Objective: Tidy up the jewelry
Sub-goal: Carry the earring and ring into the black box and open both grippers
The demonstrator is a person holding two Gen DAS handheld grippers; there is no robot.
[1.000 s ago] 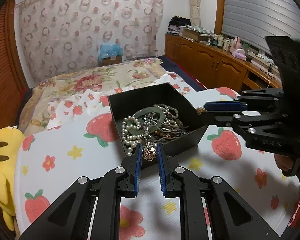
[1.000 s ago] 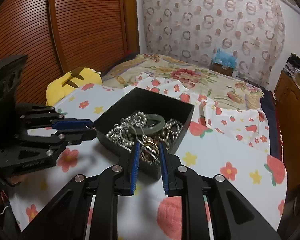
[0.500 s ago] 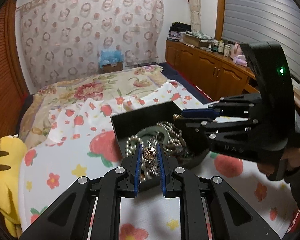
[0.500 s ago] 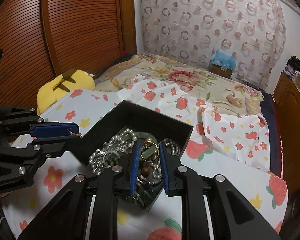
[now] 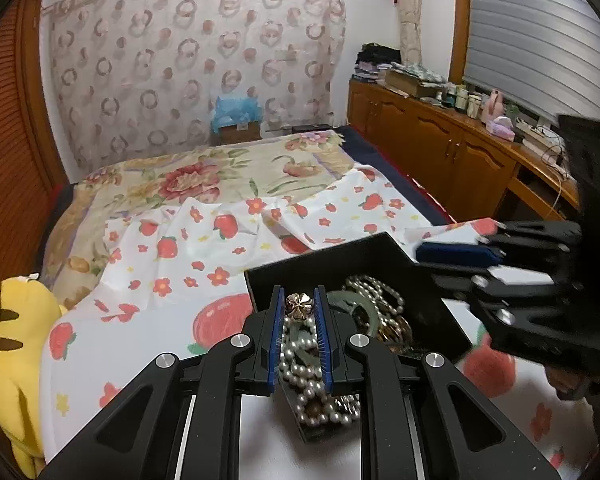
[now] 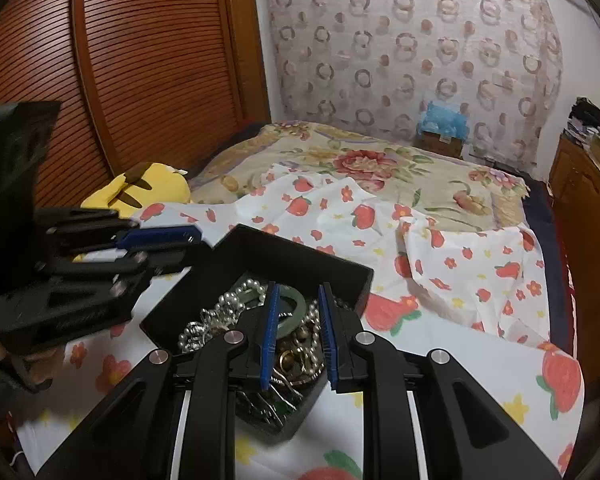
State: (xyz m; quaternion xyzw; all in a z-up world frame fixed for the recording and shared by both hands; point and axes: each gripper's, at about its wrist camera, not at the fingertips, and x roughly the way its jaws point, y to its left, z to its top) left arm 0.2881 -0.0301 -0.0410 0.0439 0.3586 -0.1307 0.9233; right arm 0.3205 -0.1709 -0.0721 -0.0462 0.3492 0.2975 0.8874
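Two grippers work over one black jewelry box (image 5: pixel 332 258), which sits on the strawberry-print sheet (image 5: pixel 148 320) at the near end of the bed. Your left gripper (image 5: pixel 299 307) has its blue pads pressed onto a gold clover-shaped flower charm (image 5: pixel 299 305), pinched right at the tips above the box's 9 o'clock wall; whatever hangs from the charm is lost against the pearl strand (image 5: pixel 300 364) heaped below, so you likely hold it high to draw it free of the tangle. Your right gripper (image 6: pixel 296 312) stands spread with nothing between its pads, poised over the box's middle where a green jade bangle (image 6: pixel 290 310), pearls and gold rings (image 6: pixel 286 356) lie mixed; that open stance reads as readiness to choose the next piece. From the left camera it sits at 3 o'clock, just beyond the box rim. No sorted pile shows on the sheet, so the organizing looks barely begun. Snagging chains are your main risk.
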